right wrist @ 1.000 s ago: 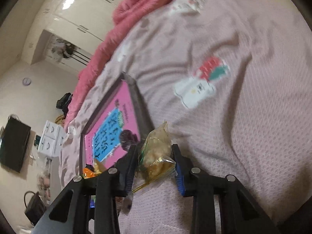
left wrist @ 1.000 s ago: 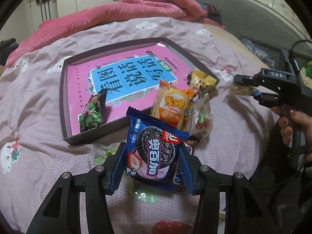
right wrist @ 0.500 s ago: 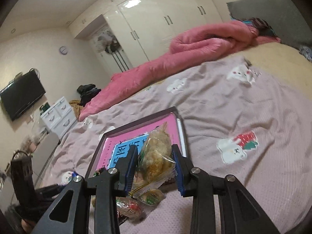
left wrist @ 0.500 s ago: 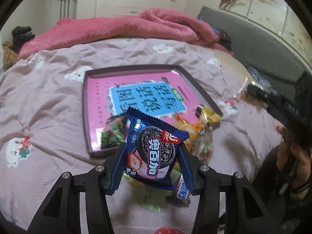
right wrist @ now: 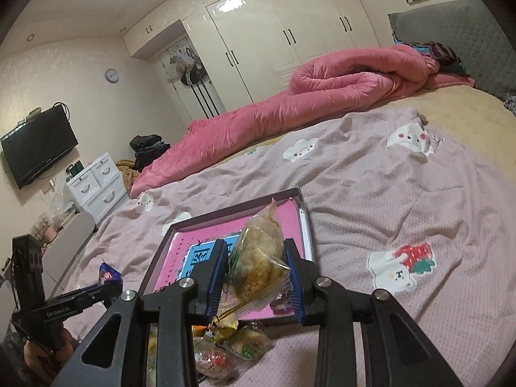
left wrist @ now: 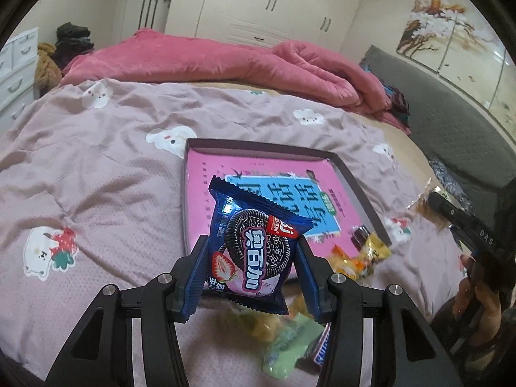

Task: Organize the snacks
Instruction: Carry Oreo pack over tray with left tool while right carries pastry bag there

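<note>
My left gripper [left wrist: 251, 274] is shut on a blue Oreo packet [left wrist: 254, 245] and holds it above the near edge of the dark tray [left wrist: 348, 174] with a pink and blue bottom. My right gripper [right wrist: 256, 277] is shut on a clear bag of golden pastry [right wrist: 258, 258], held above the tray [right wrist: 306, 222] near its front right corner. The right gripper also shows at the right edge of the left wrist view [left wrist: 464, 222]. The left gripper with the Oreo packet shows at the left in the right wrist view [right wrist: 106, 280].
Loose snacks lie on the mauve bedspread [left wrist: 96, 167] by the tray's near corner: yellow and orange packets [left wrist: 361, 254], a green packet [left wrist: 290, 345], a Snickers bar [left wrist: 319, 351]. A rolled pink duvet [right wrist: 322, 96] lies at the far side. A white drawer unit [right wrist: 96, 180] stands beyond the bed.
Both grippers have lifted with their snacks and tilted up, so more of the room shows. The snack pile has dropped lower in both views.
</note>
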`<state>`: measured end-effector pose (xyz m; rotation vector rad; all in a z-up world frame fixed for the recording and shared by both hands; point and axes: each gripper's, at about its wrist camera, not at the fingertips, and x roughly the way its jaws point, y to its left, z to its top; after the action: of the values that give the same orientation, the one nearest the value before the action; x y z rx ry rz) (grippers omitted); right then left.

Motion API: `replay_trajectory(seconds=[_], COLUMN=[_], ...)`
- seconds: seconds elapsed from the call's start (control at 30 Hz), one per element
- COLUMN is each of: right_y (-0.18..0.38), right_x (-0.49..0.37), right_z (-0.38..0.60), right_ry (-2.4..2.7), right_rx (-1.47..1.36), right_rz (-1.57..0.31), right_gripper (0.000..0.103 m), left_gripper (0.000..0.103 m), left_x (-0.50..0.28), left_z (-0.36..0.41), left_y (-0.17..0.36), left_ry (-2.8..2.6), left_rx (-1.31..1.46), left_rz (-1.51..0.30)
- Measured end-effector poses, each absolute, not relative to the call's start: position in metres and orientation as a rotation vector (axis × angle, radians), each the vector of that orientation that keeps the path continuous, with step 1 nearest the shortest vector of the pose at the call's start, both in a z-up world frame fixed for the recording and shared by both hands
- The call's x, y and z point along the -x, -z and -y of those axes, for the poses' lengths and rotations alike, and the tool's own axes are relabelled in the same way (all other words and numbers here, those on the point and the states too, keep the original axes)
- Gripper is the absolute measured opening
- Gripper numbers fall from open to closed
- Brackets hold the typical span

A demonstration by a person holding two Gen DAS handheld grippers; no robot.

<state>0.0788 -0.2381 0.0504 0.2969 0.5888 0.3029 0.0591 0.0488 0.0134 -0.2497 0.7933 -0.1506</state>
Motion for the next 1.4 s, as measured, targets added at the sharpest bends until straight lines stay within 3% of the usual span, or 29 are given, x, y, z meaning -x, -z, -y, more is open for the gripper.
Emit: replay_trajectory(seconds=[1.4], right_y=[-0.003], right_x=[-0.136], right_z=[0.224], right_ry=[-0.188], right_rx=[-0.114], right_rz=[-0.71], right_gripper=[0.035], left_gripper=[0.053], left_x=[-0.124], left_z=[0.005], left_y=[0.037], left_ry=[0.25], left_rx=[0.206], left_rz=[-0.887])
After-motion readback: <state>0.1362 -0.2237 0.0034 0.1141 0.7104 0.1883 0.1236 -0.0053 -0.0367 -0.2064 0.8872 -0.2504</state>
